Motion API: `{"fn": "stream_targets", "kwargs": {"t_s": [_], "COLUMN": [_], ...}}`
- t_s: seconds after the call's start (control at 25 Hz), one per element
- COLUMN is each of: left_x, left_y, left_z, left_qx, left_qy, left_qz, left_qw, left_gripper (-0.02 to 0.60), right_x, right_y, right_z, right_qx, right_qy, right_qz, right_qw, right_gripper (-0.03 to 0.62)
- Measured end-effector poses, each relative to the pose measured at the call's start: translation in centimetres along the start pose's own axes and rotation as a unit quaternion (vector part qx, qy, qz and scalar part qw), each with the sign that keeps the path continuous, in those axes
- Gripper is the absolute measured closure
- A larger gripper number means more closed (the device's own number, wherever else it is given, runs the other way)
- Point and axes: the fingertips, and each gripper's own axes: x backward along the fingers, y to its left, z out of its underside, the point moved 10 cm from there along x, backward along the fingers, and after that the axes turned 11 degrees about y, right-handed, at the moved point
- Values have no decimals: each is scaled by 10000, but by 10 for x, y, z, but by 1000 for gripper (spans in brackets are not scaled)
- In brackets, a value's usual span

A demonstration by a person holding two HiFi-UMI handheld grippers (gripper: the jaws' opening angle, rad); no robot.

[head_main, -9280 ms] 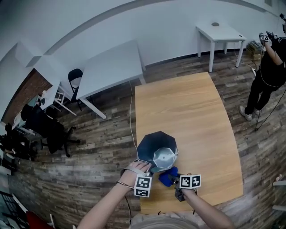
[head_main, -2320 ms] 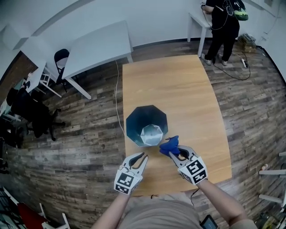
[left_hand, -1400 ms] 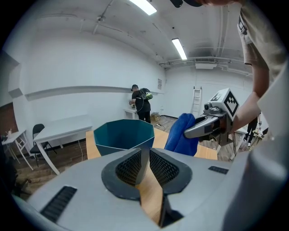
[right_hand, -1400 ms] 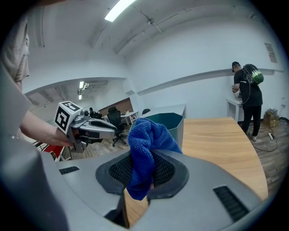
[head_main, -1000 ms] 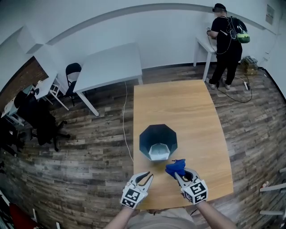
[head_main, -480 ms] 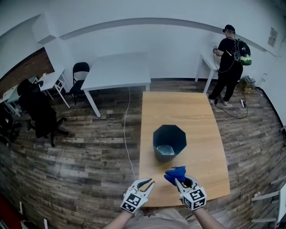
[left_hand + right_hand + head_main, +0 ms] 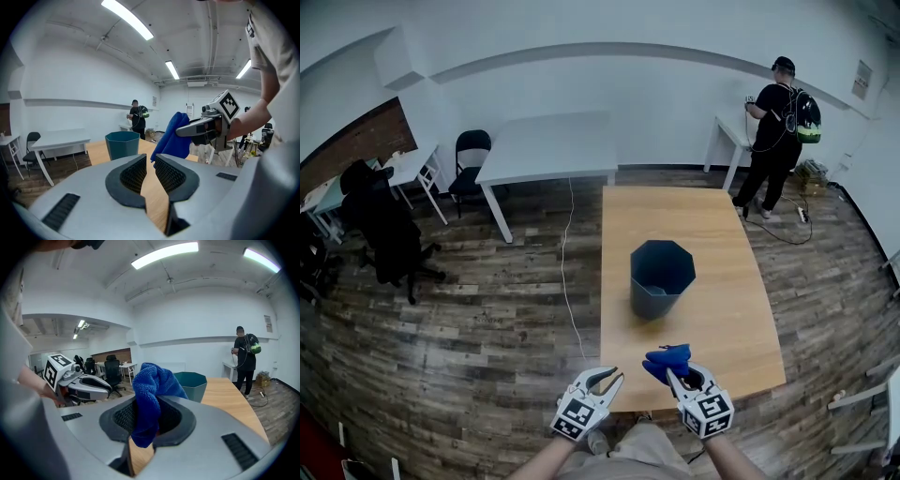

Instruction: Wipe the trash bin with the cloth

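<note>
Both claws have drawn back from the trash bin (image 7: 662, 277) to the near edge of the table (image 7: 727, 323); earlier the left one was at its rim. Now the left claw (image 7: 607, 376) hangs released, its pads a little apart with nothing between them. The bin stands upright mid-table, well apart from both. Further right, the right claw (image 7: 673, 375) is clenched on the bunched blue cloth (image 7: 666, 360), held off the table. Wiping looks paused or finished. Another pass would call for reaching forward, steadying the rim with the left claw, and pressing the cloth to the wall.
</note>
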Motion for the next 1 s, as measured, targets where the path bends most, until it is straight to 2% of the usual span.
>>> {"fn": "stream_targets", "kwargs": {"t_s": [0.24,0.44,0.76,1.0], "left_x": [22,32,37,31], "left_y": [-23,-45,-85,-140], "left_z": [19,25,9,-6], "left_qx": [-85,-90,-22,87], "left_qy": [-1,-31,-132,-30], "left_qz": [94,94,-93,-207], "left_qw": [9999,9999,9999,9997], "left_gripper": [512,511,511,512], "right_x": [29,56,113,170], "right_y": [35,44,24,-2], "right_z": [17,32,39,62], "right_qx": [61,182,283,308], "right_qy": [-76,-83,-283,-317], "right_qz": [-1,-19,1,-32], "right_qw": [10000,9998,9992,9990], "right_gripper": [514,514,514,514]}}
